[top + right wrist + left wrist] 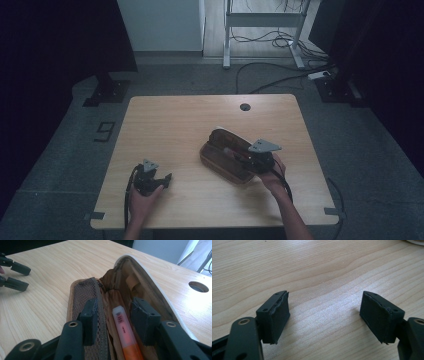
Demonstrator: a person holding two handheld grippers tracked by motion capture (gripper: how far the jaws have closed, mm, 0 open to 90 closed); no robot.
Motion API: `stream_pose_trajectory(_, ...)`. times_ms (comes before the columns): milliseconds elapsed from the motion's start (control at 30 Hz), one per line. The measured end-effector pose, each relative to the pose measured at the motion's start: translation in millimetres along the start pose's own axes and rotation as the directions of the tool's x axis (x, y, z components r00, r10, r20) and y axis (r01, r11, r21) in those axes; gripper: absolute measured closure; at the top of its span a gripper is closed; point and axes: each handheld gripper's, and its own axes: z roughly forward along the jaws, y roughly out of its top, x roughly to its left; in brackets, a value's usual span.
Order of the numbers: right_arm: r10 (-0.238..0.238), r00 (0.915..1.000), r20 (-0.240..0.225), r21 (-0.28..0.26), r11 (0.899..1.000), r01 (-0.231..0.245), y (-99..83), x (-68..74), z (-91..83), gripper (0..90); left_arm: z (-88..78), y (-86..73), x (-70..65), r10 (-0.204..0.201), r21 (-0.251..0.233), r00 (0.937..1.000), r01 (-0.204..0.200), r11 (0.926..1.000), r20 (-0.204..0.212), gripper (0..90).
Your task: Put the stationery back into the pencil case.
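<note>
We take the open pencil case (227, 156) as our landmark; it lies on the tabletop (180, 120) toward its right half, mouth gaping, with a mesh pocket along one inner side. Inside it, in the right gripper view, lies a highlighter (124, 329), pale at the far end and orange at the near end, stretched along the floor of the pencil case (117, 290).

Our right hand-held gripper (117, 320) sits at the near end of the case with its jaws parted, one on each side of the highlighter. One jaw lies against the mesh pocket, the other on the case's lining. They do not pinch the highlighter; there is a gap on both sides, so we judge it to be released or not yet gripped, and we cannot tell which.

Our left hand-held gripper (159, 181) rests well to the left of the case, near the front edge of the tabletop, jaws wide apart and holding nothing, over bare wood (317, 270).

As for progress, the highlighter is already inside the case, so that part looks done if packing is the aim. What seems left is drawing the right hand-held gripper clear and closing the case, which stands fully open.
</note>
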Motion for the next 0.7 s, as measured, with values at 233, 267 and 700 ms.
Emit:
stream_pose_trajectory(233, 0.025, 0.9997, -0.008, -0.015, 1.0, -0.025, 1.0, 3.3, -2.0, 48.1, 0.0, 0.0, 0.0, 0.0, 0.0, 1.0, 0.0, 1.0, 0.0, 23.4)
stream_pose_trajectory(267, 0.025, 0.9997, -0.008, -0.015, 1.0, -0.025, 1.0, 3.3, -2.0, 48.1, 0.0, 0.0, 0.0, 0.0, 0.0, 1.0, 0.0, 1.0, 0.0, 23.4)
stream_pose_trajectory(700, 0.101, 0.9948, 0.015, -0.045, 0.994, -0.1, -2.8, 5.2, -10.7, 36.1, -0.1, 0.0, -0.1, 0.003, 0.001, 1.0, -0.003, 1.0, 0.0, 23.5)
